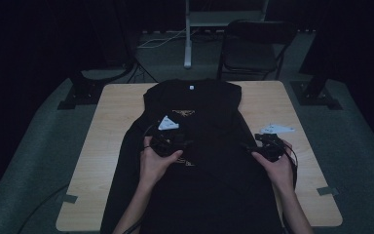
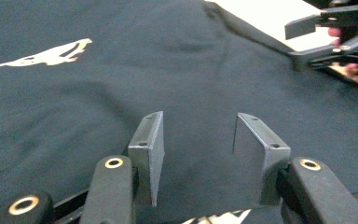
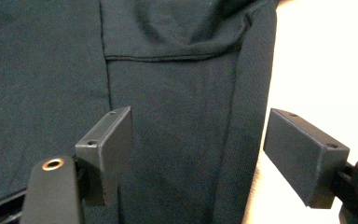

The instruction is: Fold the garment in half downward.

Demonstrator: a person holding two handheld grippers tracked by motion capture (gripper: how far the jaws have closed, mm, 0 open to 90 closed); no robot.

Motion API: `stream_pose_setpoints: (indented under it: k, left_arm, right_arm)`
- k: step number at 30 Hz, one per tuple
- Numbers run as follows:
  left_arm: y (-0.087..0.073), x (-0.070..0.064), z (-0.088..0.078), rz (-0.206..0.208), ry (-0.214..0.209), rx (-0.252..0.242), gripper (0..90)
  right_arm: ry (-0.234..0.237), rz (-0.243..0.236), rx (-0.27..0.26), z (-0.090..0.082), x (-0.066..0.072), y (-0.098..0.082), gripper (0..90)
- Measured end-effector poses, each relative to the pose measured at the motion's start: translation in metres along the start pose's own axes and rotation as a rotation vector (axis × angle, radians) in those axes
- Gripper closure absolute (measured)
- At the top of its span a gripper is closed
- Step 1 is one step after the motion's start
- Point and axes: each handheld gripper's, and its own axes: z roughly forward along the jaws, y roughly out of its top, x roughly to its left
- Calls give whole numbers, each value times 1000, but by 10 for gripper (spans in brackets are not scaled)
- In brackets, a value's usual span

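A black T-shirt [image 1: 204, 131] with a gold print lies spread on the wooden table [image 1: 112, 131], collar at the far side. My left gripper [image 1: 173, 141] hovers over the shirt's middle left, held by a hand; its jaws stand open over plain black cloth [image 2: 196, 84], nothing between them [image 2: 196, 149]. My right gripper [image 1: 265, 144] is at the shirt's right edge, jaws wide open [image 3: 198, 149] astride the folded sleeve and side hem [image 3: 242, 116], with bare table on the right. The right gripper [image 2: 326, 32] also shows far off in the left gripper view.
A folding chair [image 1: 253, 46] and a white table leg [image 1: 188, 44] stand beyond the table's far edge. Black stand bases [image 1: 80, 92] [image 1: 316, 92] sit on the floor by the far corners. Tape tabs [image 1: 327, 191] mark the near table edges.
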Motion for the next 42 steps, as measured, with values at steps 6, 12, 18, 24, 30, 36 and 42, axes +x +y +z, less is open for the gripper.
stream_pose_setpoints:
  k: [6, 12, 18, 24, 30, 36, 42]
  left_arm:
    - [-5, 22, -13, -15, 50, -18, 512]
    - [-12, 44, -20, -29, 121, -38, 464]
    - [-12, 64, -19, -55, 152, -35, 415]
    - [-12, 87, -22, -92, 161, -59, 375]
    - [-14, 125, -21, -167, 200, -89, 327]
    - [-17, 149, -13, -214, 225, -73, 326]
    - [-18, 162, -4, -222, 260, -59, 327]
  right_arm:
    - [2, -7, 10, 1, 1, 0, 231]
    - [9, -12, 15, 2, 2, 0, 231]
    - [18, -28, 32, 4, 4, 1, 231]
    - [31, -32, 51, 5, 5, 1, 231]
    - [38, -40, 65, 6, 6, 1, 231]
    - [38, -46, 72, 7, 6, 2, 231]
    - [39, -50, 76, 7, 7, 2, 230]
